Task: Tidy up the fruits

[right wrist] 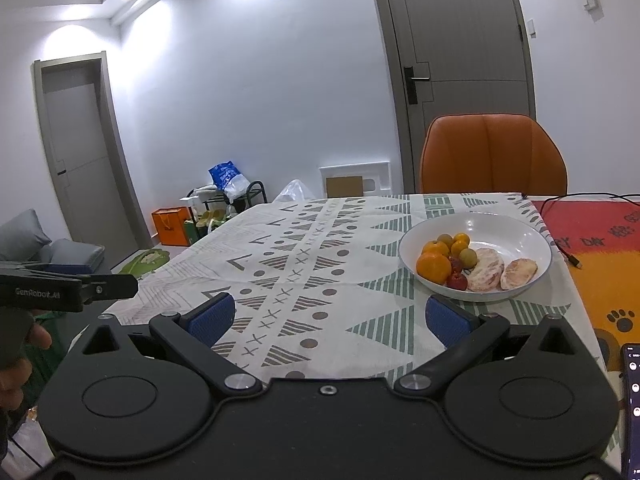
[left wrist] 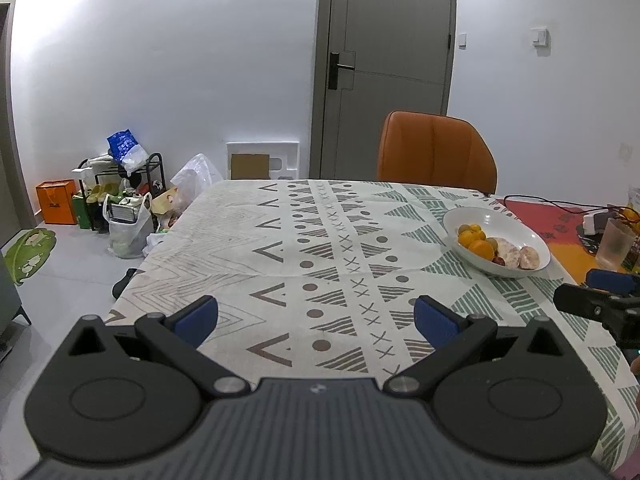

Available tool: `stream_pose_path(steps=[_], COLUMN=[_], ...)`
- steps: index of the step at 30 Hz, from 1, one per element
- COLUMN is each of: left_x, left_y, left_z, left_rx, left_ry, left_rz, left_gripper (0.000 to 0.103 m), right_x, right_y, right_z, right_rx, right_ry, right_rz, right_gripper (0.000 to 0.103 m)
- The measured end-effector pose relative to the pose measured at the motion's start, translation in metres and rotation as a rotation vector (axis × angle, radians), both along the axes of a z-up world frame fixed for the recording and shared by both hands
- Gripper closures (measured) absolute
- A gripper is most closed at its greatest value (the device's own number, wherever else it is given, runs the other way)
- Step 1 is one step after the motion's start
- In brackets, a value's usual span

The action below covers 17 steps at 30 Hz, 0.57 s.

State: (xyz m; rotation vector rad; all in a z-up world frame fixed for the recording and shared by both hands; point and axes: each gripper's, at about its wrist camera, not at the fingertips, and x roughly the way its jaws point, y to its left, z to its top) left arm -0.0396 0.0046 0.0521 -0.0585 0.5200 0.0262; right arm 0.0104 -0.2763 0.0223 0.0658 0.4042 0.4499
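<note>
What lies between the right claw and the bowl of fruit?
Nothing but bare patterned tablecloth. The right wrist view shows the open right claw just short of the bowl, with no object between.

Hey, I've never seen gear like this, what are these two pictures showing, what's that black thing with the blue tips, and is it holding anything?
Each picture comes from a camera mounted on a handheld gripper, looking forward along its two blue-padded fingers. A person carries one in each hand; there is no robot arm. The left gripper and the right gripper are both open and hold nothing. Below them is a table with a patterned tablecloth. On it stands a white bowl holding oranges, small red and greenish fruits, and two peeled citrus pieces. Behind the table is an orange chair.
</note>
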Motion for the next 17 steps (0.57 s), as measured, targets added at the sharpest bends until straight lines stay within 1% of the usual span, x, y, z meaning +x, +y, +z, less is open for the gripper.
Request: stream_pose_path(steps=[8,17], left_x=[0.0002,-0.0006], left_y=[0.0006,-0.0011], left_z=[0.0002,0.0019], left_rx=[-0.006,0.006], left_ry=[0.005,0.002], left_rz=[0.0,0.001], left_gripper=[0.0,0.0], right_x=[-0.0003,-0.0004], right_y=[-0.0003,0.0008], right_z=[0.0011,0.0009], right_rx=[-0.003,-0.004], right_ry=[-0.003,-0.003], right_rz=[0.0,0.002], right_gripper=[0.0,0.0])
